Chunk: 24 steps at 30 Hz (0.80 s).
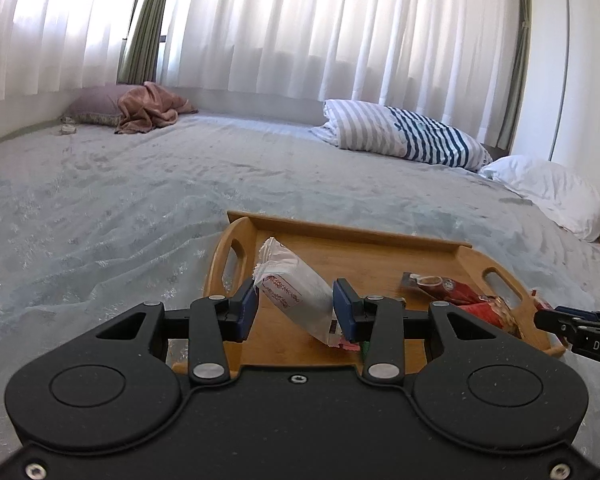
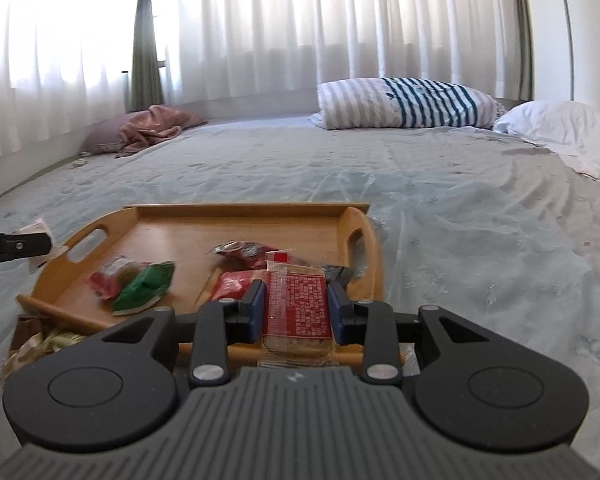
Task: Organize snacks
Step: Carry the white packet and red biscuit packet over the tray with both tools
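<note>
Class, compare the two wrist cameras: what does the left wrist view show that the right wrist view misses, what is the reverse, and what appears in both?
Only the left wrist view: the left gripper shut on a white snack packet, held tilted over the tray.

Only the right wrist view: the right gripper shut on a red-and-clear cracker packet, a green snack packet lying in the tray, and loose snacks on the bedspread beside it.

Both: the wooden tray with handle cut-outs, red packets in it, the striped pillow, the white curtains.

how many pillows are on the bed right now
3. A purple pillow lies far left under a pinkish cloth, a striped pillow far right by the curtains, and a white pillow at the right edge. Others may be out of view.
</note>
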Motion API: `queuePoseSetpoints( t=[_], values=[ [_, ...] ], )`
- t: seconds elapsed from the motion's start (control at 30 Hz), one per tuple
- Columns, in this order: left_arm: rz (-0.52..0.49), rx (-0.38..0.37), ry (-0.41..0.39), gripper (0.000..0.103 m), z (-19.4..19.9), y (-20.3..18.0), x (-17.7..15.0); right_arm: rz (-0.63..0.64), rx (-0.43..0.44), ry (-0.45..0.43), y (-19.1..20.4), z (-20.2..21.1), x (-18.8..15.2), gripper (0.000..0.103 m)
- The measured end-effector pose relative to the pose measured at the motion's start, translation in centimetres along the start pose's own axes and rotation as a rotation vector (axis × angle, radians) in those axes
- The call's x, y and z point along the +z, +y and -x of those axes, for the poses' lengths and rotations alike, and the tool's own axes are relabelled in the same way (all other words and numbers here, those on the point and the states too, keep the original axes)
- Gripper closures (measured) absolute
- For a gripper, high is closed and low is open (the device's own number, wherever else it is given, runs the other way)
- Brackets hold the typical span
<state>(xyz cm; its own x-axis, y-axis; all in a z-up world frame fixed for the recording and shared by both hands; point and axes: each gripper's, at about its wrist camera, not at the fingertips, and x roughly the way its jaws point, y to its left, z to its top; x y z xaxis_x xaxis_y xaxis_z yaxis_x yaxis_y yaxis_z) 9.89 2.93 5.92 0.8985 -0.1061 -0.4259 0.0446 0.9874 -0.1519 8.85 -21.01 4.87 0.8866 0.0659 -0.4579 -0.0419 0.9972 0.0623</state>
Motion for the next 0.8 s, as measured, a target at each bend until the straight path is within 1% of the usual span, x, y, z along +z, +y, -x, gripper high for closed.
queuePoseSetpoints(
  t=[0.2, 0.33, 0.47, 0.63, 0.8],
  values=[
    [-0.004, 0.012, 0.010, 0.064, -1.6, 0.1, 0.1, -0.006, -0.025, 0.011, -0.1, -1.3, 0.3, 0.065],
    [0.015, -0.002, 0.025, 0.064, -2.6, 0.2, 0.5, 0.003, -0.022, 0.007, 0.0, -2.0, 1.0, 0.065],
    [0.024, -0.019, 0.031, 0.064, -4.0, 0.0, 1.4, -0.015, -0.003, 0.007, -0.3, -3.3, 2.5, 0.065],
    [0.045, -0.048, 0.034, 0.064, -5.9, -0.3, 2.8, -0.059, 0.023, 0.031, -1.3, -5.8, 4.6, 0.065],
    [0.097, -0.056, 0.067, 0.064, -8.5, -0.2, 4.0, -0.077, 0.038, 0.067, -1.8, -8.5, 6.3, 0.065]
  ],
)
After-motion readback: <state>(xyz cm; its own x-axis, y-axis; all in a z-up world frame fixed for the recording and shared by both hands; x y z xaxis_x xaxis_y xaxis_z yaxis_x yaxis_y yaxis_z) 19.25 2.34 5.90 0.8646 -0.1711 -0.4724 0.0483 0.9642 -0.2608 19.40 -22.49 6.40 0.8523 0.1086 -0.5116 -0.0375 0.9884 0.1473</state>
